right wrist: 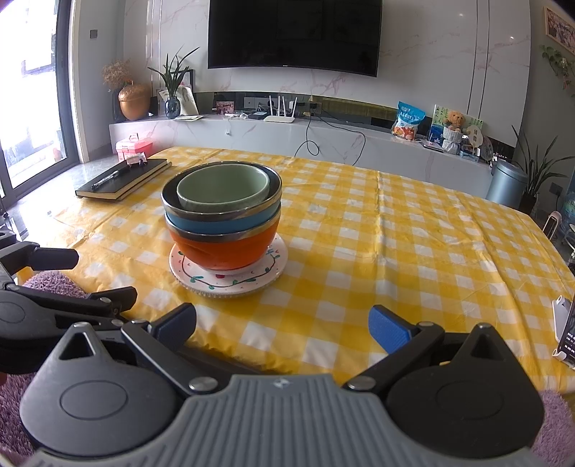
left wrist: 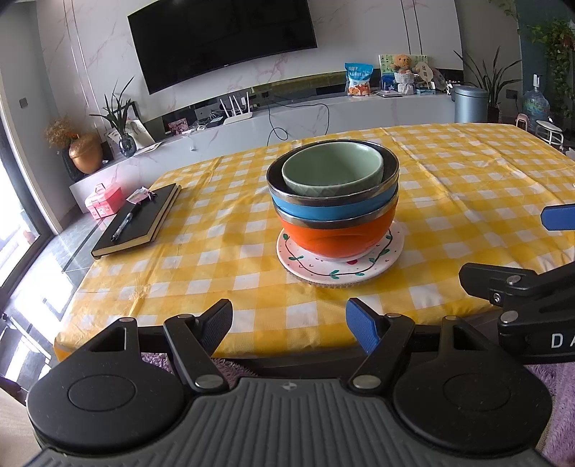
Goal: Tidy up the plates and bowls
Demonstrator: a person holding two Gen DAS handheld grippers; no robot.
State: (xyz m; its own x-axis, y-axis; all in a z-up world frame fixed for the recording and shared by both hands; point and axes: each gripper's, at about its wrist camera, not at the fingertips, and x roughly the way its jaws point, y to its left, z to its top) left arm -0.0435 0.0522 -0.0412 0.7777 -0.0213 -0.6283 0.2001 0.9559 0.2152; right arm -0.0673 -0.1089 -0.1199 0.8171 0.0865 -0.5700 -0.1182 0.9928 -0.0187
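Currently both grippers, left gripper and right gripper, stand apart and empty; nudging the 3-bowl stack could slide it off the plate.

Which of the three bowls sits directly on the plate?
The orange bowl, at the bottom of the stack. The blue bowl is nested in it, and the green bowl sits on top; neither touches the plate.

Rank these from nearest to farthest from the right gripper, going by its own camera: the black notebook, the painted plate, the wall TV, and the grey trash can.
1. Painted plate, just ahead, slightly left, under the bowls.
2. Black notebook, far left of the table.
3. Grey trash can, on the floor beyond the table, right.
4. Wall TV, back wall.
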